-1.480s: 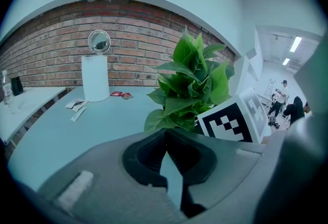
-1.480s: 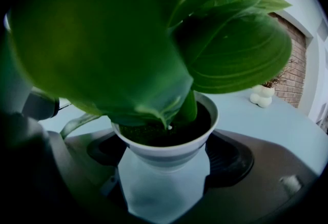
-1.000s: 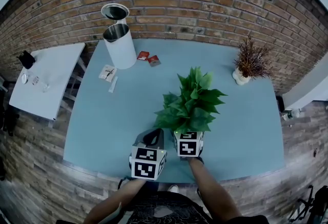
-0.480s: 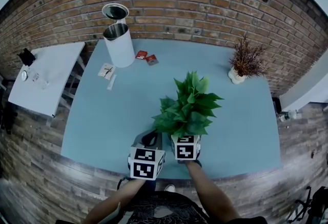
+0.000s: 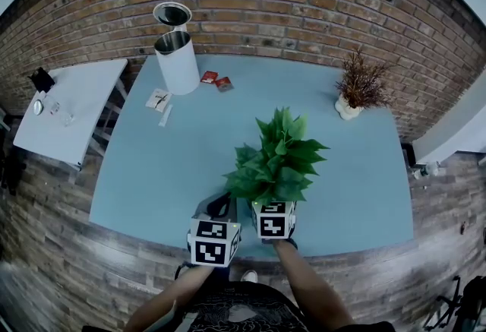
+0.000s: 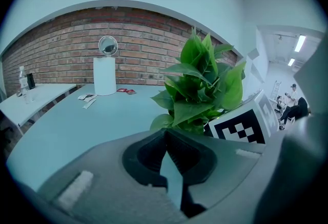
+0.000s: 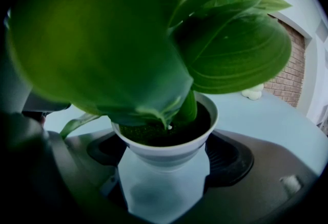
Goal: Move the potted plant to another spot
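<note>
The right tongs [image 7: 165, 162] are clamped on the white pot [image 7: 163, 147] of the plant [image 5: 277, 159], near the front edge of the counter [image 5: 152, 171]. The left tongs [image 6: 165, 135] are pressed together, empty, just beside. The pot is best kept upright, carried low, and seated flat before release.

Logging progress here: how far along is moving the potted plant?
Done: the right gripper grips the white pot. In hand: the plant is near the table's front edge, in that grip. Left: carrying it to a new spot, setting down, releasing. The left gripper is shut and empty.
</note>
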The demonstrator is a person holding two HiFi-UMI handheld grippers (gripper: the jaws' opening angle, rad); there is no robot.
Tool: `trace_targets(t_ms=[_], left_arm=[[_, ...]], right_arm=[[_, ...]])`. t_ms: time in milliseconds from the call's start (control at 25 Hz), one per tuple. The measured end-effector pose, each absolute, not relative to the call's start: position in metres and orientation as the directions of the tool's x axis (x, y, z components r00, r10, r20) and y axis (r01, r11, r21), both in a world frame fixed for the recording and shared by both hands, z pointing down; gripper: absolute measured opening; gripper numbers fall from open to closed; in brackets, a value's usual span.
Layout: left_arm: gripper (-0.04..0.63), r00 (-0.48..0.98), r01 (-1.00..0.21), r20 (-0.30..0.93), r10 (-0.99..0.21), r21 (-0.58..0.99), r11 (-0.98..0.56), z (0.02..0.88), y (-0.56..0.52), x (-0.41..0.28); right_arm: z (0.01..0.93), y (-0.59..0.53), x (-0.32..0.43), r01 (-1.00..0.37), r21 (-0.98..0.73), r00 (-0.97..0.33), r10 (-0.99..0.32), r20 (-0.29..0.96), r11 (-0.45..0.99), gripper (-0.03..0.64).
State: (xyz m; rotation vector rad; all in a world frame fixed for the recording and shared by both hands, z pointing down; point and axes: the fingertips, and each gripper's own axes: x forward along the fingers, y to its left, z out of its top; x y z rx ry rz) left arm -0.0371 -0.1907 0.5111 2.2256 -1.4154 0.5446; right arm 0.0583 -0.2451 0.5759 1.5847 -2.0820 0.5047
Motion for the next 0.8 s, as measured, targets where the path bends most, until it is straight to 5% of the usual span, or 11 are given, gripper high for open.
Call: trace_targets(t_ms=[800], left_arm=[[-0.002,0.385,-0.919,0.542,-0.747,0.154,-0.362,0.513,-0.152,-0.035]], right_arm=[[0.576,-0.206,0.056,-0.959,-0.005,-0.235,-0.787,0.570,0.282,0.477]])
